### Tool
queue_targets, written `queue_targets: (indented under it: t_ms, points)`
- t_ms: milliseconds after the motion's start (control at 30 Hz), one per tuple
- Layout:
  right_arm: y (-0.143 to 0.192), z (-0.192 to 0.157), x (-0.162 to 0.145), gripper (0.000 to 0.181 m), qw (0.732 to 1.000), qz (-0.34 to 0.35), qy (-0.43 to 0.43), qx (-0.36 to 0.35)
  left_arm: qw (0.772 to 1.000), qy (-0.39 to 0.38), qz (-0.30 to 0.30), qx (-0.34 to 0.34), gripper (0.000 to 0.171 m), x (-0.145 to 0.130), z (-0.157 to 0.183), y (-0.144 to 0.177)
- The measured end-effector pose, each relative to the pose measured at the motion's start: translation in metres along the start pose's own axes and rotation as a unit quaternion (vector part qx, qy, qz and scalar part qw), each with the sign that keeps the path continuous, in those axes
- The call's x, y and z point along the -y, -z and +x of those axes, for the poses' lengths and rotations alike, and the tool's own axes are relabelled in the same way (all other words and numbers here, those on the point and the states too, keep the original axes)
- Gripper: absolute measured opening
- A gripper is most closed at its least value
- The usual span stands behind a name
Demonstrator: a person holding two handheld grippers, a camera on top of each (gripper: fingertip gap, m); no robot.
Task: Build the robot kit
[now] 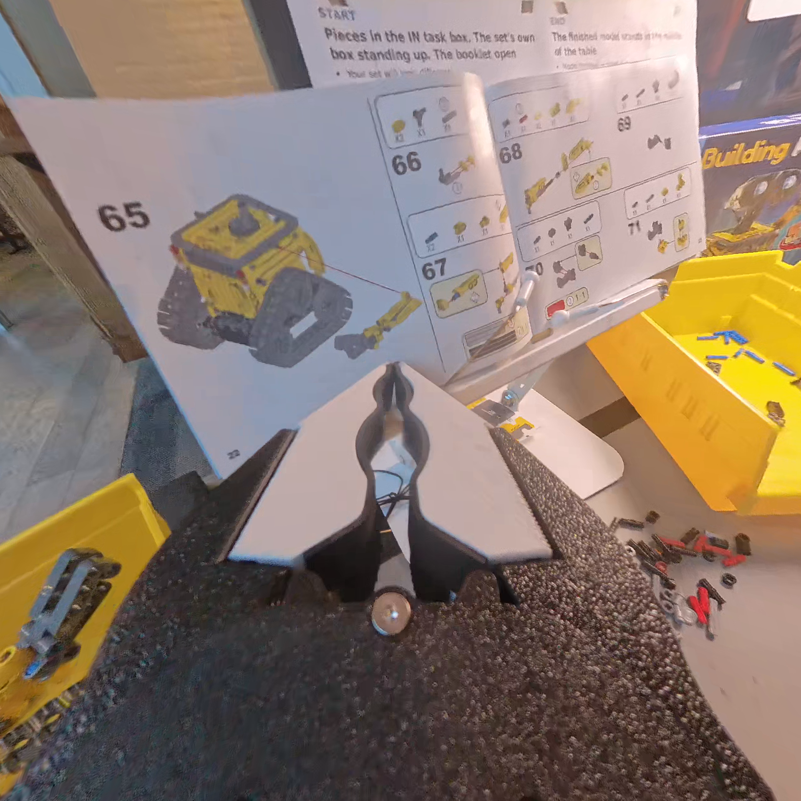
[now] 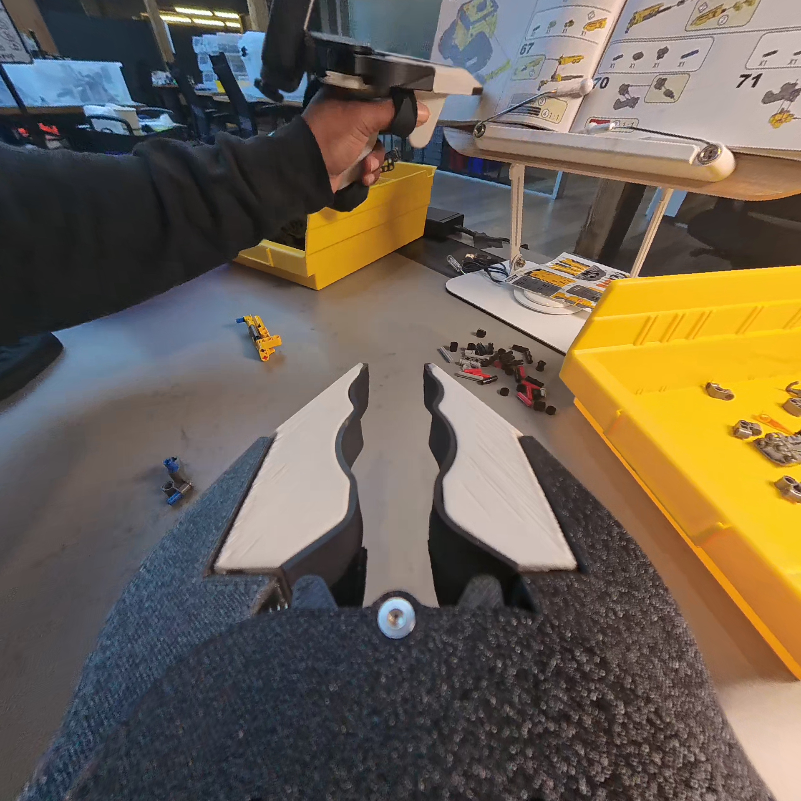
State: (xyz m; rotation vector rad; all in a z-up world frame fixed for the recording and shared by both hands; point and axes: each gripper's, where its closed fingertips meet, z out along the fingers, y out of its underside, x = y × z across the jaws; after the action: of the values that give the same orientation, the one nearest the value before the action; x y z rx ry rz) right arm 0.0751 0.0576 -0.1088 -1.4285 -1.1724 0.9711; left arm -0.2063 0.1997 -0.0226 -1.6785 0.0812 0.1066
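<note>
My left gripper [image 1: 393,368] is shut, its tips at the lower edge of the left page of an open instruction booklet [image 1: 260,173] on a white stand [image 1: 607,312]. The right wrist view shows it held by a hand [image 2: 351,134], its tip [image 2: 479,90] touching that page of the booklet [image 2: 650,52]. My right gripper [image 2: 396,368] is open and empty, low over the grey table [image 2: 346,303]. A pile of small black and red parts [image 2: 503,372] lies just right of its fingertips, and also shows in the left wrist view [image 1: 685,559].
A yellow bin [image 2: 672,346] with grey parts stands at the right, and another yellow bin [image 2: 359,234] at the back. A small yellow assembly [image 2: 260,336] and a grey-blue piece [image 2: 175,481] lie on the table at the left. A part-built model [image 1: 56,607] sits in the yellow bin [image 1: 86,520]. The gap from one gripper's tips to the other's is roughly 35 cm. The part-built model [image 1: 56,607] lies around 20 cm away from my left fingertips.
</note>
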Motion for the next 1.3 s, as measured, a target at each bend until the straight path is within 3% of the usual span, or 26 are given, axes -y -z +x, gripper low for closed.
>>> queue_targets:
  t_ms: [67,133,233,367,433,733,933,1300]
  points:
    - [-0.004,0.001,0.001,0.025,1.000,0.000,-0.005,0.002,1.000,-0.013,-0.003,-0.025,0.000,0.000,0.012,0.002]
    - [-0.009,0.000,0.001,0.025,1.000,-0.001,-0.009,0.006,0.996,-0.077,0.002,-0.034,0.013,0.006,0.027,0.000]
    - [-0.014,-0.005,-0.003,0.025,1.000,-0.009,-0.005,0.010,0.985,-0.159,-0.047,-0.052,0.026,-0.004,0.046,-0.015]
    - [-0.013,-0.008,-0.011,0.025,1.000,-0.021,0.004,0.009,0.973,-0.219,-0.063,-0.035,0.016,-0.006,0.045,-0.030]
    - [-0.011,-0.006,-0.013,0.025,1.000,-0.023,0.004,0.005,0.969,-0.237,-0.064,-0.025,0.003,-0.004,0.040,-0.030]
    - [-0.010,-0.004,-0.024,0.025,0.999,-0.035,-0.011,0.012,0.997,-0.073,-0.007,-0.005,0.000,0.009,0.021,-0.020]
    - [-0.010,-0.003,-0.024,0.025,0.999,-0.033,-0.020,0.015,0.999,0.045,0.021,0.007,0.001,0.007,0.003,-0.012]
    - [-0.011,-0.004,-0.025,0.025,0.999,-0.036,-0.018,0.017,0.993,0.109,0.033,0.023,0.004,-0.003,-0.008,-0.005]
